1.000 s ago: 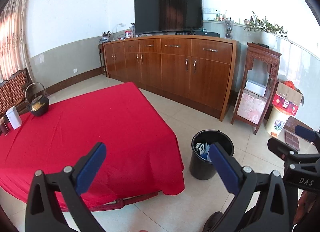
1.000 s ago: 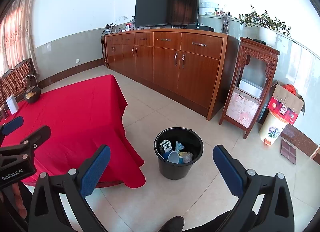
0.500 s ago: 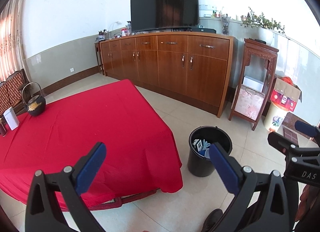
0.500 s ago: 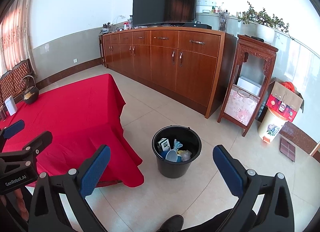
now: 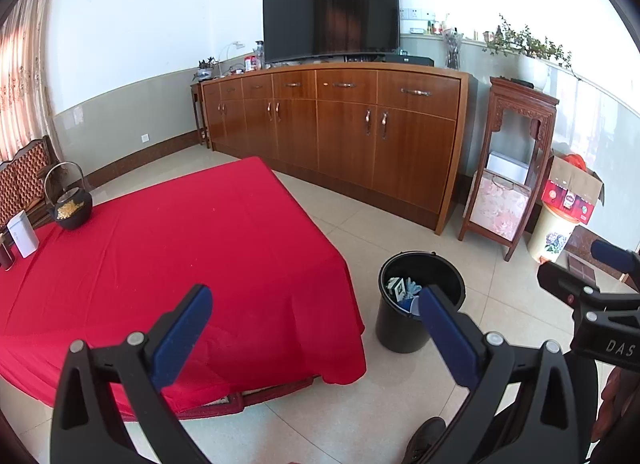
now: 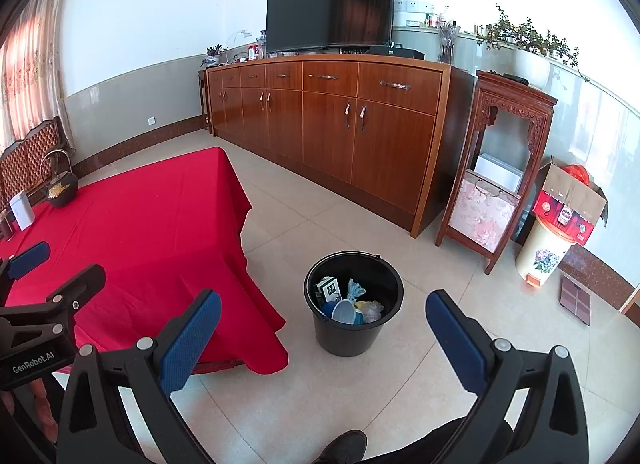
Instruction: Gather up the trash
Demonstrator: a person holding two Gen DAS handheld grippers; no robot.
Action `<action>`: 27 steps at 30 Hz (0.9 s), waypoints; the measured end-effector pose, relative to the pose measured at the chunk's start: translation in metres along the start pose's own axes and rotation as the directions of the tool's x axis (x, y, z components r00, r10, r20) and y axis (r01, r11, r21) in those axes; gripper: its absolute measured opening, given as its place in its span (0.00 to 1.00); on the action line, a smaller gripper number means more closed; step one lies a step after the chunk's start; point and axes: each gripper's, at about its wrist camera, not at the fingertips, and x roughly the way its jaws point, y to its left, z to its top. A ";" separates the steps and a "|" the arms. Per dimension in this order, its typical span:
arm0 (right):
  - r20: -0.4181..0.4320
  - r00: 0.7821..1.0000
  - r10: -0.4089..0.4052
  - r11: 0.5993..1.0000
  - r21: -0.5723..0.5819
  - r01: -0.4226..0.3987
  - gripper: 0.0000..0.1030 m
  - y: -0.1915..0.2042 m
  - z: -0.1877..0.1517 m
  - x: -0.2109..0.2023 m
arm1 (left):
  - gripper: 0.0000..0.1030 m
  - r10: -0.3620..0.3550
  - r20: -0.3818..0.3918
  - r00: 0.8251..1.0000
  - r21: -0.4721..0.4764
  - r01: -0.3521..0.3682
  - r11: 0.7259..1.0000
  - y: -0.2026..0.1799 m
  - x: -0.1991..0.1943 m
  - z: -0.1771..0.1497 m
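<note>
Both hand-held grippers are held with fingers wide apart and nothing between them: the left hand-held gripper (image 5: pixel 314 320) above the red tabletop (image 5: pixel 168 248), the right hand-held gripper (image 6: pixel 323 326) above the tiled floor. Just ahead of the right one, a black bucket (image 6: pixel 353 338) is seen, with trash (image 6: pixel 347 302) lying inside.

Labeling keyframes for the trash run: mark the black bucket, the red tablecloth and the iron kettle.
black bucket (image 6: pixel 348 334), right wrist view, front outer wall.
red tablecloth (image 5: pixel 180 248), left wrist view, bare middle of the top.
iron kettle (image 5: pixel 71 209), left wrist view, on its body.
</note>
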 end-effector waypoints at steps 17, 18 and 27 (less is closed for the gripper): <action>-0.002 1.000 -0.006 1.000 -0.001 0.006 1.00 0.000 0.001 0.001 | 1.00 0.001 0.001 1.000 0.001 -0.001 1.000 0.002 0.000 -0.001; -0.002 1.000 -0.006 1.000 -0.001 0.006 1.00 0.000 0.001 0.001 | 1.00 0.000 0.000 1.000 0.002 0.000 1.000 0.002 0.001 0.000; -0.004 1.000 -0.005 1.000 -0.002 0.005 1.00 0.001 0.001 0.000 | 1.00 0.000 -0.001 1.000 0.001 0.000 1.000 0.002 0.000 -0.001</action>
